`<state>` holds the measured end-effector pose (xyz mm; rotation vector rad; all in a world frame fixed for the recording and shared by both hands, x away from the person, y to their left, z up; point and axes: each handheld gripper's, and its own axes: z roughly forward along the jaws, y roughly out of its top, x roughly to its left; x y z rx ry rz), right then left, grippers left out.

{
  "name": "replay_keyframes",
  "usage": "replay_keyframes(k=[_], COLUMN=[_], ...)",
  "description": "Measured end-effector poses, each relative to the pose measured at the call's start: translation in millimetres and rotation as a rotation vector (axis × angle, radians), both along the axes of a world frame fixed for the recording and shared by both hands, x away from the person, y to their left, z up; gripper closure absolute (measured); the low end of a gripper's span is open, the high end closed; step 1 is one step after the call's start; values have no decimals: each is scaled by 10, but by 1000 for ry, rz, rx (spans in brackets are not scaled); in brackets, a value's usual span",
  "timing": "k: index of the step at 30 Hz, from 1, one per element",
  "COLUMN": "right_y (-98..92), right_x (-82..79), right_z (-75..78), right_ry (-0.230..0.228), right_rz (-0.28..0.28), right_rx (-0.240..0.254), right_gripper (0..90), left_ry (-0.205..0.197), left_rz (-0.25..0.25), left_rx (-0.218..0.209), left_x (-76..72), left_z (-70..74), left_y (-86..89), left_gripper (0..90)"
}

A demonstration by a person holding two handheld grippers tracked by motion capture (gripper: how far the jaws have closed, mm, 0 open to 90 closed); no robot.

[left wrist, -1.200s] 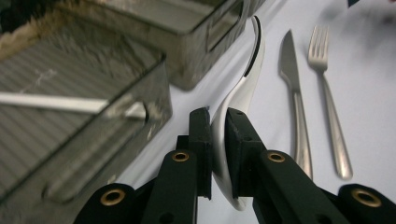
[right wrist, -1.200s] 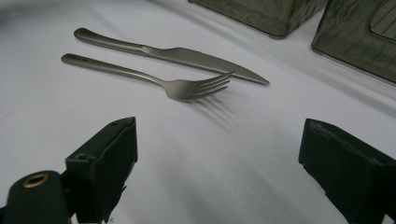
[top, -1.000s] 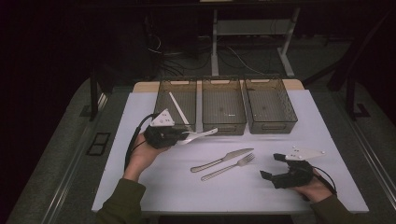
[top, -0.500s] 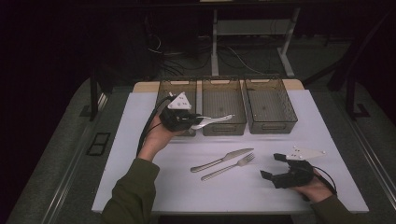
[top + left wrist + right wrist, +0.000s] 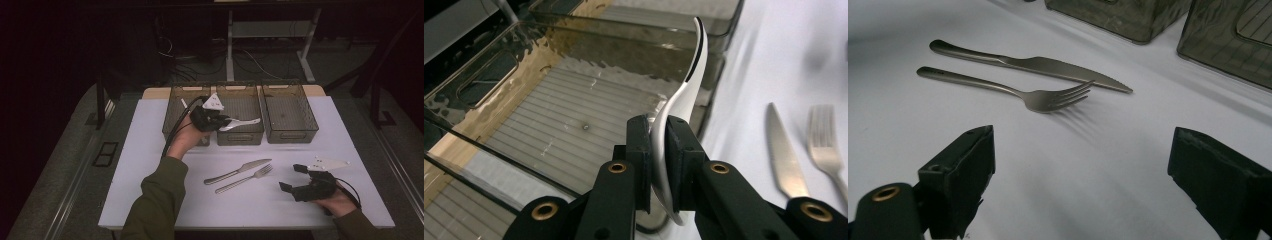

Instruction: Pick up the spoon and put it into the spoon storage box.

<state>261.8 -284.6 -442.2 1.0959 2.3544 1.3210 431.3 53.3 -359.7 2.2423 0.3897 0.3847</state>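
My left gripper (image 5: 220, 122) is shut on a silver spoon (image 5: 242, 123), which it holds level above the front of the middle brown bin (image 5: 242, 138). In the left gripper view the pads clamp the spoon (image 5: 679, 100) edge-on at its bowl, handle pointing away over the ribbed bin floor (image 5: 554, 130). My right gripper (image 5: 292, 178) rests on the white table at the right with its jaws wide open and nothing between them. A knife (image 5: 237, 171) and a fork (image 5: 245, 179) lie side by side just left of it. The right gripper view (image 5: 1083, 165) looks at the fork (image 5: 1013, 91) and knife (image 5: 1038, 64).
Three see-through brown bins stand in a row at the table's far edge: a left bin (image 5: 175, 107) behind my left hand and a right bin (image 5: 290, 135) flank the middle one. The white table (image 5: 150, 200) ends in dark floor on all sides.
My left hand has carried the spoon away from the table's left middle, farther and rightward, to above the middle bin. The right gripper, knife and fork have stayed put.
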Motion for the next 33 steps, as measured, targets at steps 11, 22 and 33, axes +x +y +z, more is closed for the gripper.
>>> replay_keyframes(k=[11, 22, 33], right_y=[-7, -6, -8], right_x=[-4, -5, -4], right_z=[3, 3, 2], right_ry=[-2, -2, -1], right_rz=[2, 2, 2], right_rx=[2, 2, 1], right_gripper=[117, 117, 117], left_ry=[22, 32, 114], left_rz=[-2, 19, 37], left_rx=[85, -21, -155], left_x=[107, 95, -74], left_z=[-184, -116, 63], left_y=[-136, -103, 39], left_gripper=[808, 650, 412])
